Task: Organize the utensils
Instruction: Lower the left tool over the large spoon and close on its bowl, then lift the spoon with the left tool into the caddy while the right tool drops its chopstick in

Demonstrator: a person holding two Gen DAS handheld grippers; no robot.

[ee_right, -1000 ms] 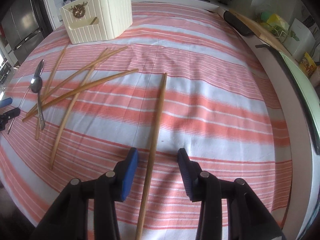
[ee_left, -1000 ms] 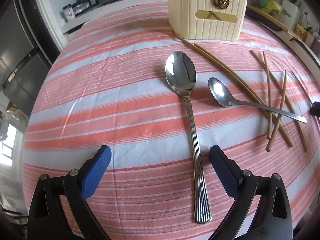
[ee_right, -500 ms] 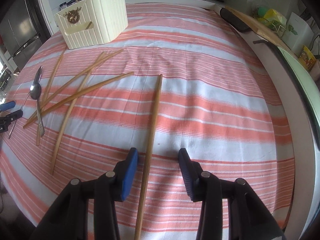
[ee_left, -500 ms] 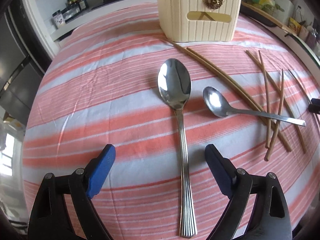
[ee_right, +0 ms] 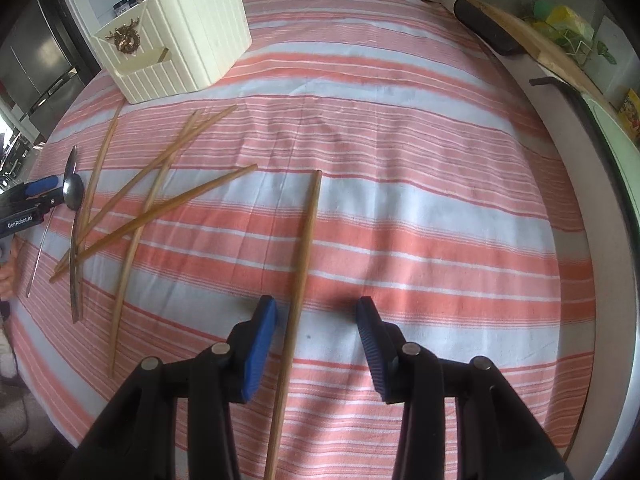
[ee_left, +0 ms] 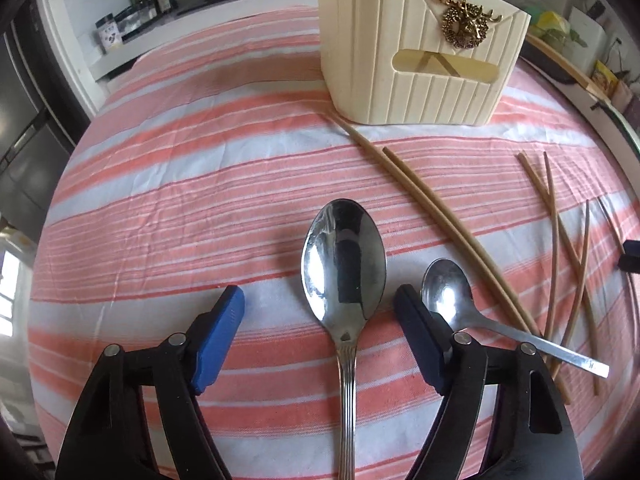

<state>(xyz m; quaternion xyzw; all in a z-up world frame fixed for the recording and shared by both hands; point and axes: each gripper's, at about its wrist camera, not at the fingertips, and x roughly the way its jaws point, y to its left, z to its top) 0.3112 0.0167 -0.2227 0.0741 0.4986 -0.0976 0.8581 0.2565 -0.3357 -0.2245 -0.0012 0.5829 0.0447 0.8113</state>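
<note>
Left gripper (ee_left: 320,312): your jaws are apart, straddling the big spoon (ee_left: 344,264) on the striped cloth (ee_left: 180,184).
Right gripper (ee_right: 316,320): spread wide around a lone chopstick (ee_right: 302,256).
Progress: early, I'd say; the holder (ee_left: 416,52) has little in it, while two spoons and many chopsticks lie loose.

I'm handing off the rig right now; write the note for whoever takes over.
Left gripper: open, straddling the big spoon, nothing gripped.
Right gripper: open, around a lone chopstick, nothing gripped.
On the cloth: small spoon and loose chopsticks.
Holder: a few sticks show inside.
Left: close on each piece, carry to holder.
</note>
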